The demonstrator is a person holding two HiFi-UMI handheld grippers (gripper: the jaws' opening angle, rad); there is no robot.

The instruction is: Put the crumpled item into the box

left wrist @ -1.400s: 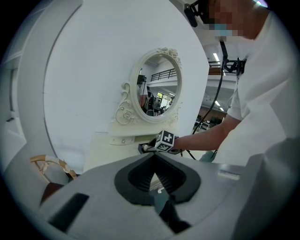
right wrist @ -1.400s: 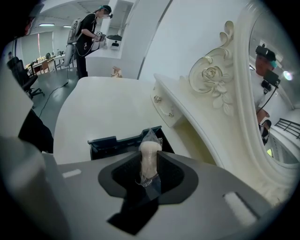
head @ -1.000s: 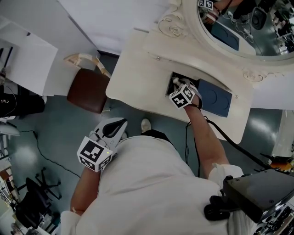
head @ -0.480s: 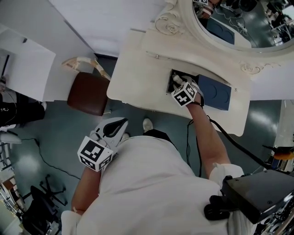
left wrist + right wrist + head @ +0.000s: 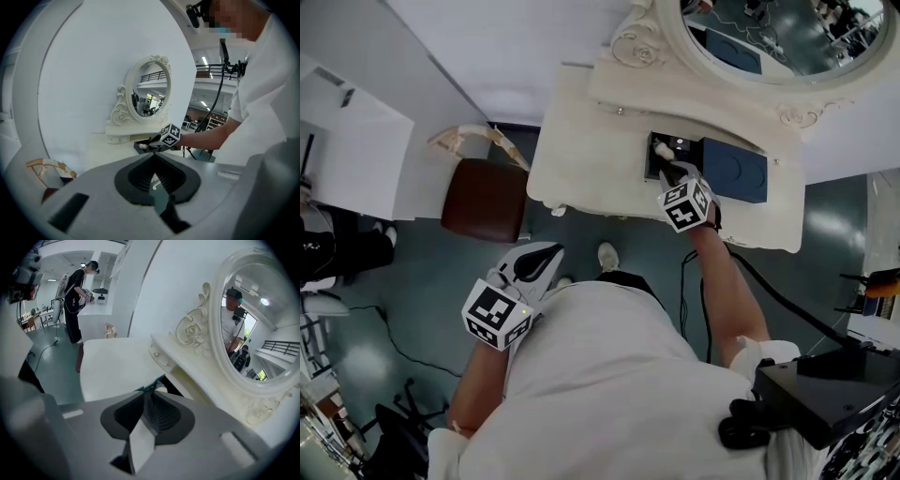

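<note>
- Crumpled item: small pale lump lying inside the box, toward its far-left corner. Also seen as a whitish spot in the left gripper view. Too small to tell the material.
- Box: black, open-topped, on the white table below the oval mirror. Blue lid flat on the table, touching the box's right side.
- Right gripper: poised over the near edge of the box, pointing steeply down. Fingers just closing, tips now together in its own view, nothing between them. Not touching the item.
- Left gripper: held low beside the person's body, well apart from the table. Fingers together, empty.
- Brown stool: off the table's left end, out of the way.
- Step in hand, as judged: placing looks done; clearing the right gripper from the box remains.
- Handling notes:
  - Lift straight up and back, clear of the near wall; avoid nudging the box along the table.
  - Keep the fingers off the item, since a light crumpled piece could snag and ride out.
  - Check that the lump sits below the rim and does not hang over it.
  - Leave the lid alone; the task names none.
</note>
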